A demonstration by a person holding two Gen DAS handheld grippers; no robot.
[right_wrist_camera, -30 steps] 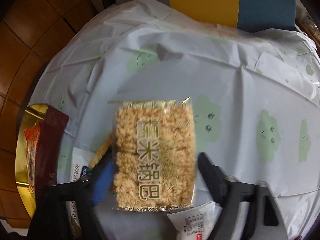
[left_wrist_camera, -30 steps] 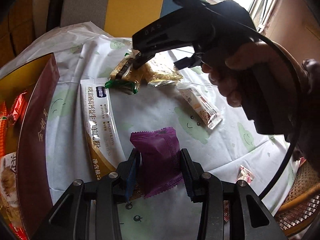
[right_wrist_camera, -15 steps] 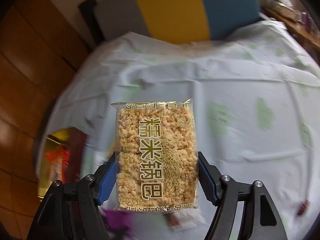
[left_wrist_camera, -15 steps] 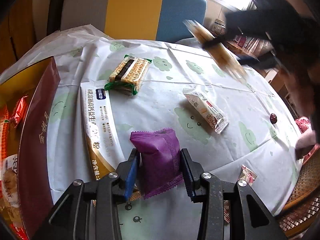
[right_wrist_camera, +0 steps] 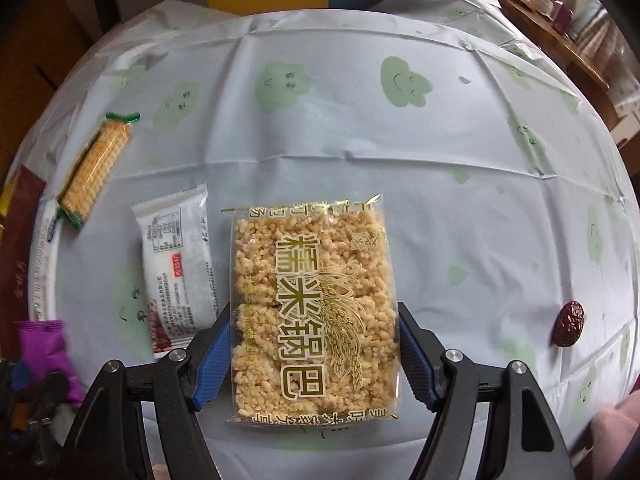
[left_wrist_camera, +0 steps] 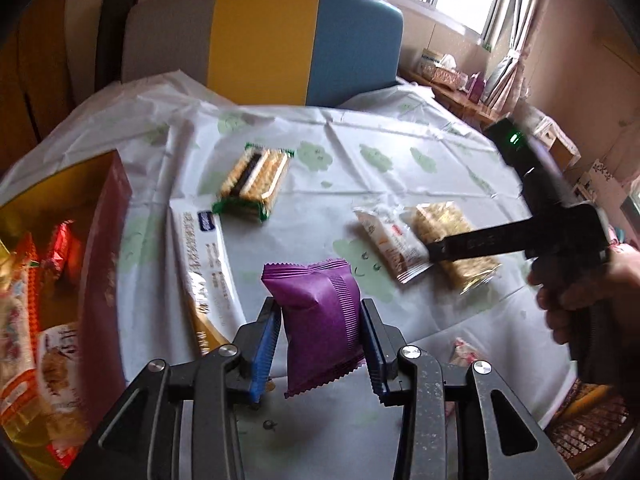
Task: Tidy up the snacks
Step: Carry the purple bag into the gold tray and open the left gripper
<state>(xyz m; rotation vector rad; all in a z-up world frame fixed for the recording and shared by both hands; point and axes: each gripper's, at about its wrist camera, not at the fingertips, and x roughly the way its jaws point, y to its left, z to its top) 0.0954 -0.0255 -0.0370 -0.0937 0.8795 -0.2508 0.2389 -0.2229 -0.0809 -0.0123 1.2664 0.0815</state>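
Spreading its jaws, the right gripper (right_wrist_camera: 312, 354) is letting go of the rice-cracker pack (right_wrist_camera: 314, 304), which lies just right of the white snack bar (right_wrist_camera: 178, 264) on the tablecloth (right_wrist_camera: 440, 208) — a dragged pad could push it into that bar. Broad bare cloth lies beyond the bar. The left gripper (left_wrist_camera: 320, 344) clamps the purple packet (left_wrist_camera: 320, 320) near the bar, by the gift box (left_wrist_camera: 108, 248) — a loose hold risks a drop.

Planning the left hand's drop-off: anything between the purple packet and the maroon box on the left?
Nothing stands up in the gap. The left gripper is clamped on the purple packet; between it and the maroon box only the long white pouch lies flat on the tablecloth. The box's raised near wall is probably the one thing to clear.
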